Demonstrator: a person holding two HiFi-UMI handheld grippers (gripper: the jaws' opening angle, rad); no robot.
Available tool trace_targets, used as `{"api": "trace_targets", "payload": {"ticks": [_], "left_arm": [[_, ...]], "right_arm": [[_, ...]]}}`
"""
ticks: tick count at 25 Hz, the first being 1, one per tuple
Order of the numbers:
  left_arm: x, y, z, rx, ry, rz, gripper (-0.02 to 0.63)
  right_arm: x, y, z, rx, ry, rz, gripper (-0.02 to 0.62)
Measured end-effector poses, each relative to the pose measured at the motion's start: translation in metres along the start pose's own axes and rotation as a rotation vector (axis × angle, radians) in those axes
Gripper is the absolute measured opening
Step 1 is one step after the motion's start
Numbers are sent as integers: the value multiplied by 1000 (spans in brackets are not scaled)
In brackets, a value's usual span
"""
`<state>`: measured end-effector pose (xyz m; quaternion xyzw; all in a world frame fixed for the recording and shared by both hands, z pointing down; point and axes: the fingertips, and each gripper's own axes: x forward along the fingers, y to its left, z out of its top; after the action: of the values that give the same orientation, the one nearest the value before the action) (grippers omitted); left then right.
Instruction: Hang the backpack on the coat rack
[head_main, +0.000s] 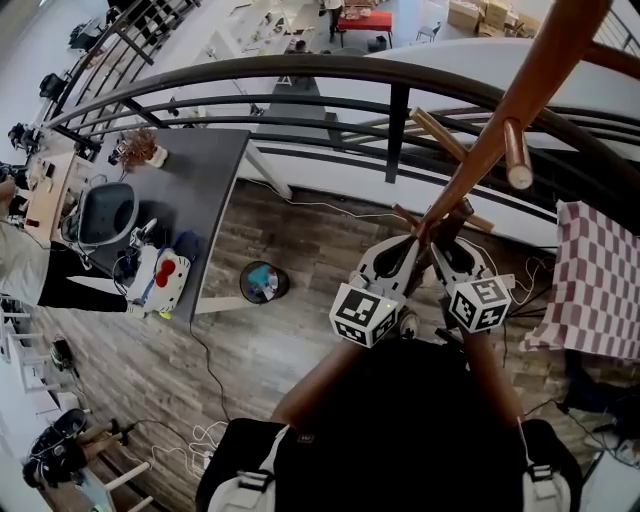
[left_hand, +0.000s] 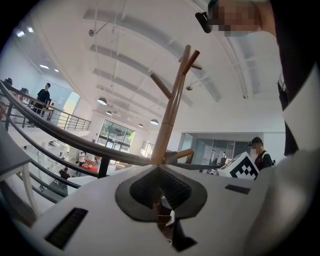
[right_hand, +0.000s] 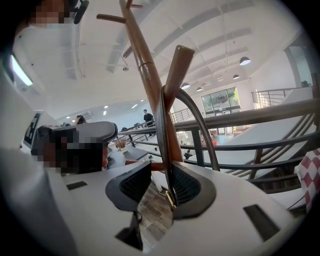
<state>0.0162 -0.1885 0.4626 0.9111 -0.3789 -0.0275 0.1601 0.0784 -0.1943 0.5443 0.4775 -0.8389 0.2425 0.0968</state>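
The black backpack (head_main: 400, 420) is hung by its dark top loop (right_hand: 161, 125) over an angled peg (right_hand: 177, 70) (brown wood) of the upright coat rack (head_main: 545, 65).

I'm on an upper walkway in an open-plan office hall. A curved railing (head_main: 300, 68) overlooks a desk (head_main: 205, 180) and an office chair (head_main: 105, 212) below.

Bright, even light all round; ceiling lamps (right_hand: 244, 60) glow above and beyond the right gripper (right_hand: 159, 175). Railings (right_hand: 260, 112) bend fisheye-fashion, corners go dark, its near jaws blur.
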Motion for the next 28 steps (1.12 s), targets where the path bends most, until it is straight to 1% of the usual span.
{"api": "trace_targets", "payload": {"ticks": [7,16,19,23,26,27,28], "left_arm": [[-1,-2,2,-3,-6,-10,9],[-5,-5,6,-5,-20,-28,9],[-6,-5,5,-8,-17,-42,9],[-9,-2,9,13,-21,-52,9],[-11,3,10,6,-22,-60,8],[-12,4,10,2,-19,-65,8],[-13,4,9,-2,-16,-70,8]], "right_arm": [[-9,-5,8,-3,-35,-31,115],[-14,-4,10,-7,-47,-62,115],[-18,-5,9,-11,-54,-88,115],[-23,-4,12,-14,-76,-130,115],[-29,1,11,-2,-94,-160,112],[-30,2,11,4,-102,-171,103],[-32,2,11,12,-109,-183,78]]}}
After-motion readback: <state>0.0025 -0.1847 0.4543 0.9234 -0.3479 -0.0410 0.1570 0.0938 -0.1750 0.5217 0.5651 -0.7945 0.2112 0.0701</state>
